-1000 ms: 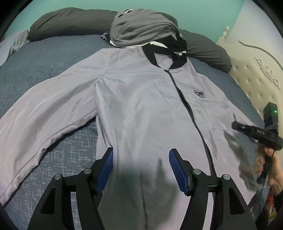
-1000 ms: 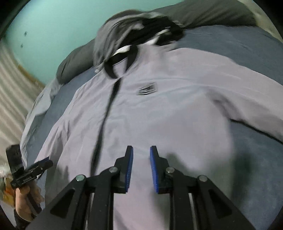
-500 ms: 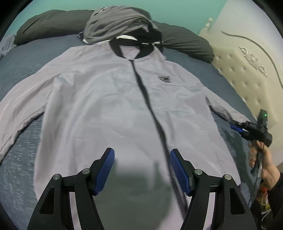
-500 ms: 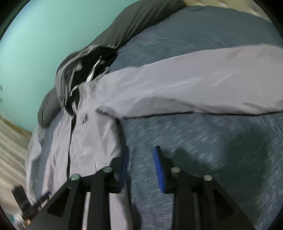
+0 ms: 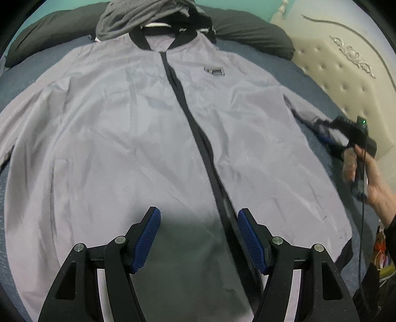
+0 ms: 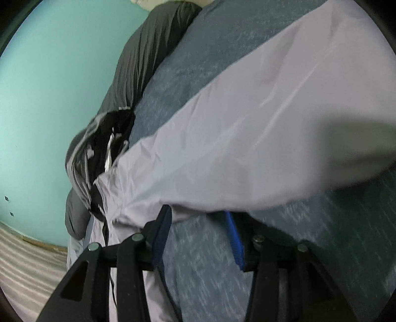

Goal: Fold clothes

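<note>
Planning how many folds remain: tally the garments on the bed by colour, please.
Light grey jacket, spread flat: 1
Dark grey garment, bunched beyond the collar: 1
Black garment, partly hidden under the heap: at least 1
Total: 3 visible; the heap may hide more.

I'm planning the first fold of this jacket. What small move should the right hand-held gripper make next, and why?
Probably ease the right hand-held gripper forward and shut it on the sleeve. Its jaws are open, right at the sleeve's lower edge, and the jacket lies flat and zipped on the bed. The left hand-held gripper hovers open over the hem, gripping nothing.
</note>
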Tool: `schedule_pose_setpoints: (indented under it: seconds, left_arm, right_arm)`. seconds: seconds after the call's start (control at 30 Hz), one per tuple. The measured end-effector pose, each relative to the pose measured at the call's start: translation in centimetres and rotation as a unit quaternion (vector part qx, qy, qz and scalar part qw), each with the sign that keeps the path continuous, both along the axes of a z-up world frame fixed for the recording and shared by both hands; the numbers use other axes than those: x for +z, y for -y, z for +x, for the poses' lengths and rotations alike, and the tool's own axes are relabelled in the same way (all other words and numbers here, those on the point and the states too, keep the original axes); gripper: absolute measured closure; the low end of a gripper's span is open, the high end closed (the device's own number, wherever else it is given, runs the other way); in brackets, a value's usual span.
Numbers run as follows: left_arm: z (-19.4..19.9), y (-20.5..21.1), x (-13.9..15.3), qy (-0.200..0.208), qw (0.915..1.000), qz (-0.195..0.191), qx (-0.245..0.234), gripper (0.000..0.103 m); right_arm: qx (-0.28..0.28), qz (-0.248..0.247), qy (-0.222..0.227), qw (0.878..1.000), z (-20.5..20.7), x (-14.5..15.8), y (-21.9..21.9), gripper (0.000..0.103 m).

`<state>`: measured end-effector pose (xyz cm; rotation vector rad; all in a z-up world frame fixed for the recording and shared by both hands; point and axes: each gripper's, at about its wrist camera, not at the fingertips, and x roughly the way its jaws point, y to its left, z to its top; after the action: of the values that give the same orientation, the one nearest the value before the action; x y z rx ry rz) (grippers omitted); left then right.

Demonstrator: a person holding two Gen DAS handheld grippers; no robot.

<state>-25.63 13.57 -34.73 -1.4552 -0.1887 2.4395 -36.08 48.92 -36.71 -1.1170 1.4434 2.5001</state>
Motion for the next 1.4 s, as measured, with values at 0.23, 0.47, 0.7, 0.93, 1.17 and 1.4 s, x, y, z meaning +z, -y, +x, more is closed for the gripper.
schedule_pose_setpoints:
  seconds: [0.23,0.47,0.7,0.93,1.17,1.4]
  left_arm:
    - [0.0,-0.1,-0.8,0.007,1.0000,-0.006,-0.002,0.034]
    - [0.0,-0.1,-1.0,0.008,0.9999,-0.011,-0.004,0.034]
    - [0.0,0.3,-0.7,0.005,1.0000,-0.002,-0.002,0.034]
    - [-0.1,0.4,-0.7,0.005,1.0000,0.001,-0.001,0.034]
    - [-0.2,0.4,-0.5,0.003,1.0000,0.006,-0.003,0.034]
    - [-0.6,0.2,-0.5,0.004,0.9999,0.010,-0.003,0.034]
  right_arm:
    - [-0.024,-0.009,-0.015,1.000,0.3,-0.1,-1.1,0.100]
    - [-0.036,-0.001,0.002,0.999,1.0,-0.7,-2.7,0.101]
    - [-0.015,0.032,0.018,0.999,1.7,1.4,-0.8,0.095]
    - [0.115,0.064,-0.017,0.991,-2.3,3.8,6.1,0.095]
    - [0.196,0.082,-0.007,0.977,-6.9,3.5,12.0,0.094]
    - [0.161,0.049,0.011,0.986,-8.3,1.9,11.3,0.061]
